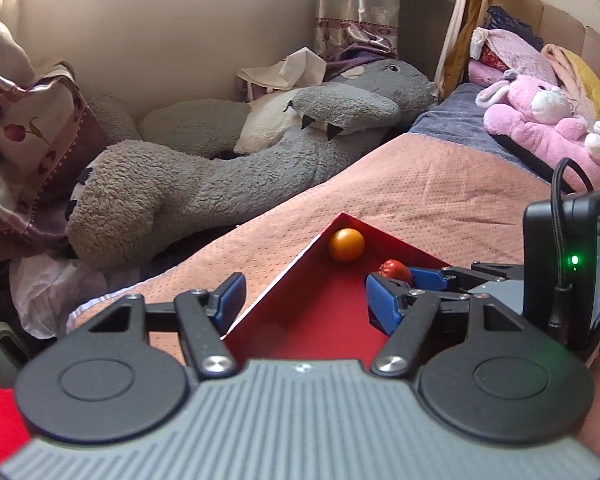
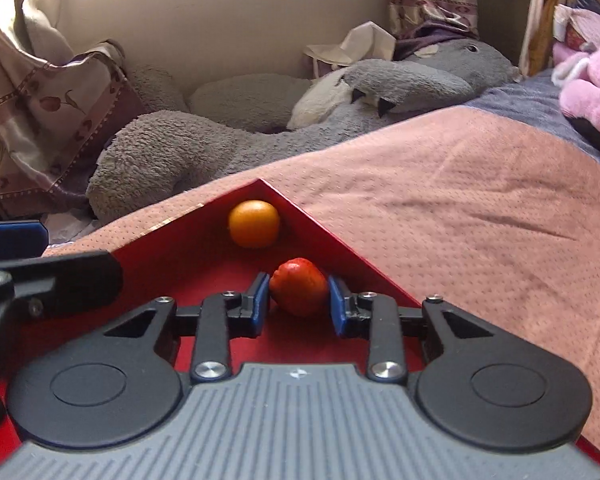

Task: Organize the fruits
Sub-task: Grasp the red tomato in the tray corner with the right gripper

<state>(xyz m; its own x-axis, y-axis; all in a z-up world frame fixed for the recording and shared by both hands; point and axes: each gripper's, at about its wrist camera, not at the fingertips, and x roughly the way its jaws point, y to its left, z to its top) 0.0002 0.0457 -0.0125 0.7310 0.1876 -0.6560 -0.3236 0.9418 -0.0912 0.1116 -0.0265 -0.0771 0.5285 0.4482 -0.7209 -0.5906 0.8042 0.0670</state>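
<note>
Nearest the right wrist camera sat the right tool, its two blue pads standing either side of the red fruit with the left pad touching or almost touching the skin and a thin sliver of gap on the right side; whether it had a firm grip could not be told, so it looked partly closed around the fruit rather than clearly clamped; the fruit lay dead ahead between the pads, low inside the red tray and close to the tray's right wall, its slightly longer axis tilted across the pads; just beyond it, in the far corner of the tray, rested the orange fruit, apart from the red one and straight along the same forward line; the left tool hung wide open with nothing in it, straddling the tray's left wall, one pad outside over the pink bedspread and the other inside; the right tool was plainly the nearer one to the red fruit, and the coming move seemed to turn on lifting or releasing it without nudging the orange fruit ahead.
</note>
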